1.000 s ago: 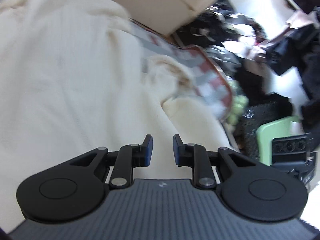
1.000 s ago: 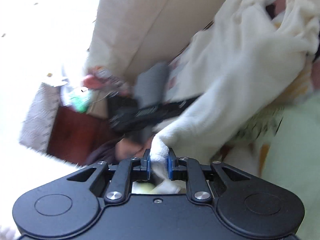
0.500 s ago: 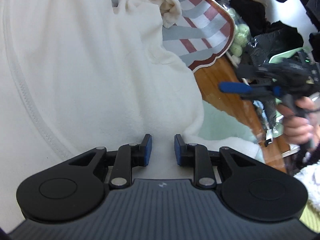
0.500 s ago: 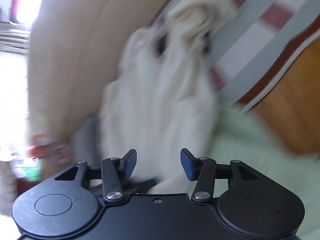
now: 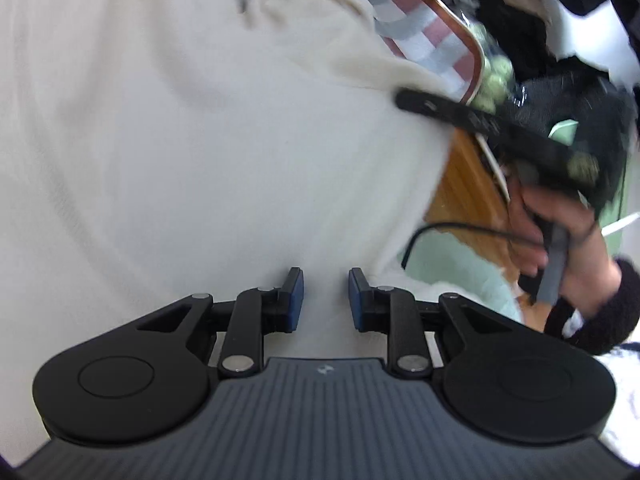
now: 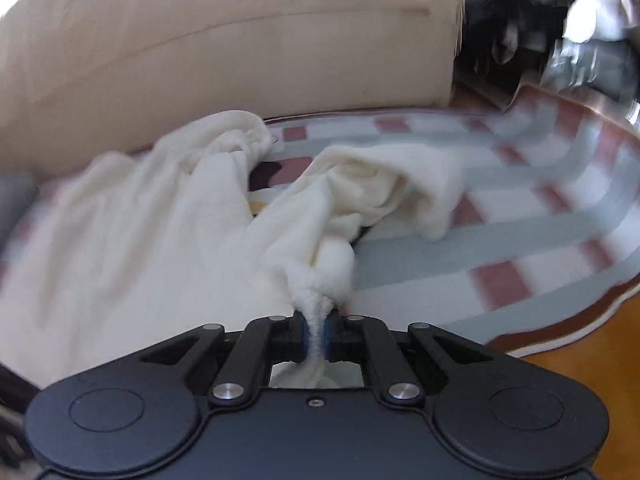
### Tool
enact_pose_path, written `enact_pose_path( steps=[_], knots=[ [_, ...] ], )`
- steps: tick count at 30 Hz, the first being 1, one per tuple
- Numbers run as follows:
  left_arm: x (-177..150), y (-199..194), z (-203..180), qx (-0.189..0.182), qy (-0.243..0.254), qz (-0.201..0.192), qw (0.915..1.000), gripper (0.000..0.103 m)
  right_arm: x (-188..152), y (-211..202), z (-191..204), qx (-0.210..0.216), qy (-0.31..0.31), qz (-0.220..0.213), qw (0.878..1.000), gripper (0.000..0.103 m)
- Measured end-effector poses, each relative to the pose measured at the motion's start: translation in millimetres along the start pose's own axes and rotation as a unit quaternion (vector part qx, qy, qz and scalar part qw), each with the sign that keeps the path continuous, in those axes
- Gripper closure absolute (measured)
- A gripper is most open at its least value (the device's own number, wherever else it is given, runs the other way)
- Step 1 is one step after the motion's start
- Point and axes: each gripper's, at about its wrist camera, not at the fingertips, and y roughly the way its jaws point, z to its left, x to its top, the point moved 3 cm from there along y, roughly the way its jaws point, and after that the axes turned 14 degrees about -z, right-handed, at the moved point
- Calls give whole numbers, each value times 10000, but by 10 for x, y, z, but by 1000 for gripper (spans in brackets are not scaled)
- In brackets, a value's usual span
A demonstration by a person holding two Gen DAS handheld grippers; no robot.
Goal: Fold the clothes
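Right wrist view: the cream fleece garment (image 6: 152, 240) lies rumpled on a striped red, grey and white cloth (image 6: 500, 240), filling the frame from 9 o'clock to centre. The right gripper (image 6: 316, 330) has its jaws pressed together, pinching a bunched fold of the garment at 6 o'clock. A beige cushion (image 6: 240, 40) rises at 12 o'clock.

Left wrist view: the left gripper (image 5: 325, 300) hangs over the garment's flat expanse, jaws spread and holding nothing. At 3 o'clock a hand (image 5: 568, 240) holds the right gripper's handle above a wooden surface (image 5: 468, 196).
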Motion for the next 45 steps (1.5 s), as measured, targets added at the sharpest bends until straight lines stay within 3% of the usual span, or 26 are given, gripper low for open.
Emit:
enact_pose_path(
  steps=[6, 11, 13, 16, 19, 20, 22, 25, 27, 28, 31, 34, 36, 37, 38, 40, 42, 43, 45],
  knots=[
    [-103, -3, -66, 241, 209, 143, 9994, 80, -563, 48, -324, -311, 756, 1000, 9916, 96],
    [273, 75, -193, 457, 401, -247, 9978, 80, -337, -244, -322, -311, 402, 602, 9969, 96],
    [424, 106, -245, 543, 478, -402, 9966, 80, -245, -334, -197, -220, -24, 513, 9984, 96],
    [651, 152, -322, 672, 593, -636, 9939, 78, -439, -98, 15, -113, -1033, 647, 9925, 94],
    [878, 196, -399, 800, 708, -868, 9905, 77, -518, -97, -35, 255, -715, 800, 9939, 84],
    [942, 234, -432, 841, 780, -917, 9892, 76, -473, -170, -95, 381, -568, 680, 9953, 78],
    [981, 455, -544, 891, 1113, -801, 9865, 76, -254, -352, -305, 630, -61, 151, 9979, 57],
    [1073, 782, -715, 790, 1391, -739, 9844, 72, 163, -551, -705, 990, 811, -650, 9896, 52],
    [1172, 994, -790, 716, 1465, -776, 9835, 58, 441, -350, -925, 848, 874, -492, 9913, 51],
    [1229, 1103, -814, 740, 1491, -799, 9828, 57, 579, -247, -1034, 773, 901, -408, 9921, 50],
    [1311, 1460, -876, 1218, 1614, -743, 9765, 57, 752, 349, -1082, 182, -271, 20, 9995, 50],
    [1271, 1705, -858, 1417, 1539, -629, 9758, 57, 660, 1061, -978, -328, -1596, 345, 9860, 50],
    [1224, 1842, -827, 1457, 1441, -550, 9772, 57, 593, 1378, -1020, -360, -1251, 455, 9904, 50],
    [1196, 1890, -823, 1494, 1485, -521, 9762, 57, 578, 1465, -1056, -318, -926, 490, 9940, 51],
    [1152, 1877, -853, 1584, 1815, -523, 9691, 57, 581, 1545, -1120, -366, -599, 516, 9962, 53],
    [1055, 1823, -924, 1782, 2538, -546, 9491, 58, 622, 1522, -1264, -418, -87, 545, 9976, 89],
    [971, 1743, -959, 1877, 3028, -566, 9327, 60, 795, 1336, -1350, -370, -148, 239, 9989, 90],
    [966, 1712, -928, 1863, 2942, -554, 9358, 60, 907, 1212, -1391, -391, -254, 28, 9989, 98],
    [960, 1652, -866, 1820, 2745, -537, 9427, 60, 1131, 962, -1473, -433, -466, -396, 9972, 103]
  ],
)
